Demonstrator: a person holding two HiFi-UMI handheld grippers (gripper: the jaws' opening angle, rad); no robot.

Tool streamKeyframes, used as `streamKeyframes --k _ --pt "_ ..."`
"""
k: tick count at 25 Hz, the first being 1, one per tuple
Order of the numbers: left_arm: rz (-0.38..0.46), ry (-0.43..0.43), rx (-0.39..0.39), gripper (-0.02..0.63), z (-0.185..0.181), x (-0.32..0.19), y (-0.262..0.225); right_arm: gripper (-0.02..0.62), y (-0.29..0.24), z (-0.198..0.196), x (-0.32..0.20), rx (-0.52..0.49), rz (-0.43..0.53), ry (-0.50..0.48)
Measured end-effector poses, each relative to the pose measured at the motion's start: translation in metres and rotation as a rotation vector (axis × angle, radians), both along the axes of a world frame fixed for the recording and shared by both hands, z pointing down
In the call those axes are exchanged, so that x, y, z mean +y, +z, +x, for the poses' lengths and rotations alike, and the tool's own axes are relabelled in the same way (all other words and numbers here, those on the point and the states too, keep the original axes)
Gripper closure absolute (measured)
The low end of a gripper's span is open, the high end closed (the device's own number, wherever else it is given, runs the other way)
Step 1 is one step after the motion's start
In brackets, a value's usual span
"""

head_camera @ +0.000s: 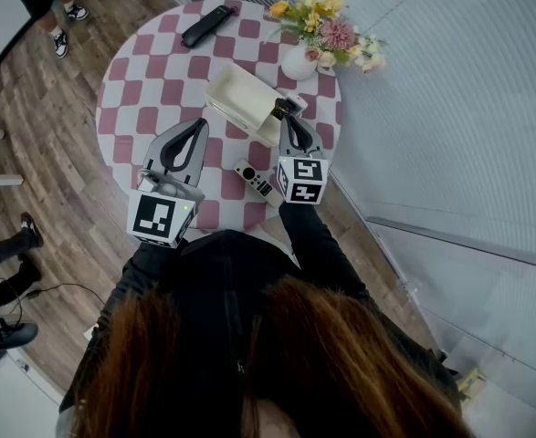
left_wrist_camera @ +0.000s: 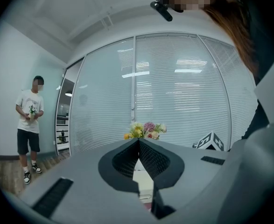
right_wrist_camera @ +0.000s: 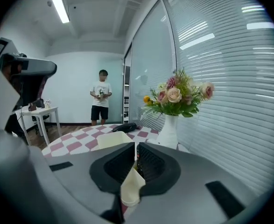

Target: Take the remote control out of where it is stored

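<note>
The round checked table [head_camera: 126,89] fills the middle of the head view. At its 7 o'clock side hangs the left gripper [head_camera: 195,128], jaws clenched tip to tip on nothing and aimed toward 12. A black oblong thing [head_camera: 208,26] lies near the 12 o'clock edge. The cream box [head_camera: 240,99] sits open just right of centre, toward 3 o'clock. The white remote control [head_camera: 254,180] lies flat on the cloth at about 5 o'clock, outside the box and between the two grippers. The right gripper [head_camera: 283,112] points in from 5 o'clock, jaws pressed together at the box's near right corner; whether they pinch its rim I cannot tell. A white vase [head_camera: 297,62] of flowers stands at 2 o'clock
</note>
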State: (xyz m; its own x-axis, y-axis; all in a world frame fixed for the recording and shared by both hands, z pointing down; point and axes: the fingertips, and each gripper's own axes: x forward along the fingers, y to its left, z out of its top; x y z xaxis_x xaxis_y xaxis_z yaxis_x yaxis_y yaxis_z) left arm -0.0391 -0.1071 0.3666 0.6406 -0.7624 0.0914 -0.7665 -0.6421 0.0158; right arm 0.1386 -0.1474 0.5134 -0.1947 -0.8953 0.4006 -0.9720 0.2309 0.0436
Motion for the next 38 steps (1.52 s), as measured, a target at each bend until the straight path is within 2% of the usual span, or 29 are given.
streamKeyframes --k 6,7,9,16,21,30,38 --pt "-0.005 -0.006 -0.012 0.597 -0.002 -0.001 0.002 0.572 0.028 0.009 -0.013 0.061 -0.063 0.01" --pt "-0.008 -0.01 -0.014 0.597 -0.003 -0.001 0.002 0.563 0.031 0.01 -0.014 0.068 -0.073 0.008" --pt "-0.009 -0.017 -0.01 0.597 -0.004 -0.002 0.003 0.5 0.038 0.012 -0.017 0.073 -0.095 0.004" --pt "-0.004 -0.025 -0.006 0.597 -0.004 -0.004 0.003 0.472 0.055 0.014 -0.027 0.066 -0.141 -0.007" --pt "-0.016 -0.03 -0.015 0.597 -0.006 -0.005 0.006 0.439 0.059 0.007 -0.037 0.062 -0.149 -0.001" --pt "-0.033 -0.043 -0.025 0.597 -0.007 -0.007 0.008 0.428 0.06 0.01 -0.04 0.114 -0.13 0.061" --pt "-0.027 -0.038 -0.002 0.597 -0.008 -0.007 0.009 0.439 0.053 0.006 -0.038 0.098 -0.116 -0.063"
